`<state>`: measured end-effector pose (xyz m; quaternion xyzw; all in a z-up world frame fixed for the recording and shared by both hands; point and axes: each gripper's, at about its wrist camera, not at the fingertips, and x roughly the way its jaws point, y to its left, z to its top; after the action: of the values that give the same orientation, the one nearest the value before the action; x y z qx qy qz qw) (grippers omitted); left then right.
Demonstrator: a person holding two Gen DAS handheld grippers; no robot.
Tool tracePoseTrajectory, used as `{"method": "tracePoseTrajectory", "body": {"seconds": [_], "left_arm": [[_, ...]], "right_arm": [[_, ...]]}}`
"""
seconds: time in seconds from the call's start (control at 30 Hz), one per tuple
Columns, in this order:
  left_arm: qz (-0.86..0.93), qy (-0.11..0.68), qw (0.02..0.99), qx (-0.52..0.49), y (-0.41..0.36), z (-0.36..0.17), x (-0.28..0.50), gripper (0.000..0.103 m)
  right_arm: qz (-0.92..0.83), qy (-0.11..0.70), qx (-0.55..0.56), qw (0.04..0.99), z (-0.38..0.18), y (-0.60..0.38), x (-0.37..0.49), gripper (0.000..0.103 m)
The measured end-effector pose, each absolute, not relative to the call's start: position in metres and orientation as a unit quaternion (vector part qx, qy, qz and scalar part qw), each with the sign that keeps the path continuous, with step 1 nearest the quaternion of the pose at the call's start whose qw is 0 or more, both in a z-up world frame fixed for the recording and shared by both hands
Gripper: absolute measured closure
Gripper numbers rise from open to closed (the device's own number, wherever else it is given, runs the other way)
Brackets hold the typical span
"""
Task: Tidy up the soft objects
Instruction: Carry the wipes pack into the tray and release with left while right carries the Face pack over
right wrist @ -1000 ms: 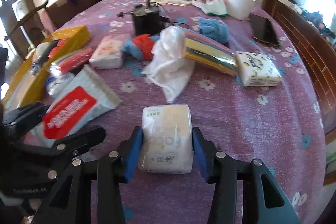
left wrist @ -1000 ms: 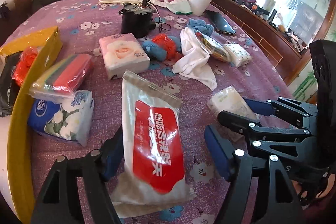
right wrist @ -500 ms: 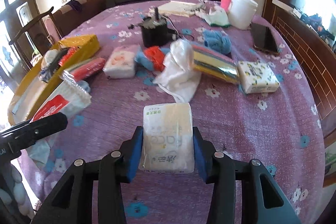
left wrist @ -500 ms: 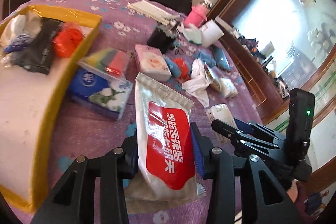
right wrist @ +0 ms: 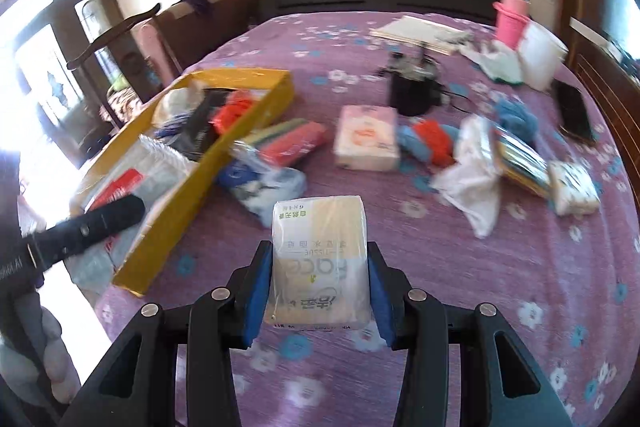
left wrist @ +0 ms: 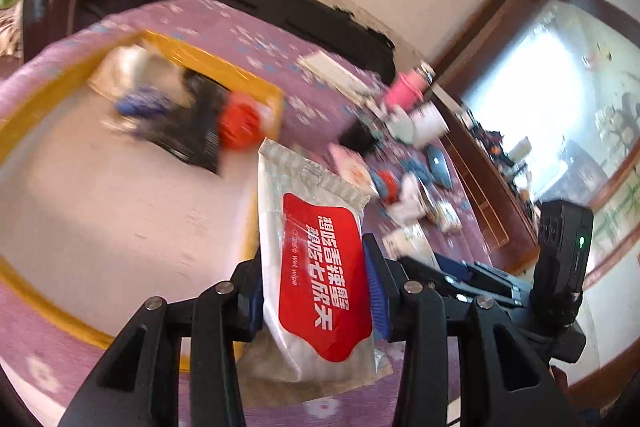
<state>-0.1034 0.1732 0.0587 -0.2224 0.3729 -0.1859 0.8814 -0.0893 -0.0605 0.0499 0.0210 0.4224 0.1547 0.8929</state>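
The left gripper (left wrist: 314,291) is clamped on a red-labelled wet wipe pack (left wrist: 320,267), held up above the near edge of the yellow box (right wrist: 224,155) at the left of the purple flowered cloth (right wrist: 480,267). The right gripper (right wrist: 318,287) pinches a pale tissue pack (right wrist: 320,267) over the cloth, right of the box.

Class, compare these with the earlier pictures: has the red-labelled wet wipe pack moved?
Yes. The wet wipe pack, clamped in the left gripper, has been lifted off the purple bedspread and carried toward the yellow box, now overlapping its rim.
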Motion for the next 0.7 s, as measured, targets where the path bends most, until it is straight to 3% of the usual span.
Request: {"method": "tracePoseTrajectory", "body": {"seconds": [0.33, 0.7], "left_arm": [[-0.080, 0.354, 0.895, -0.258, 0.266, 0.058, -0.094, 0.062], [-0.038, 0.409, 0.883, -0.228, 0.303, 0.047, -0.034, 0.062]], "right_arm": [[0.213, 0.426, -0.014, 0.879, 0.062, 0.015, -0.068, 0.054], [0.252, 0.445, -0.066, 0.857, 0.057, 0.096, -0.032, 0.054]]}}
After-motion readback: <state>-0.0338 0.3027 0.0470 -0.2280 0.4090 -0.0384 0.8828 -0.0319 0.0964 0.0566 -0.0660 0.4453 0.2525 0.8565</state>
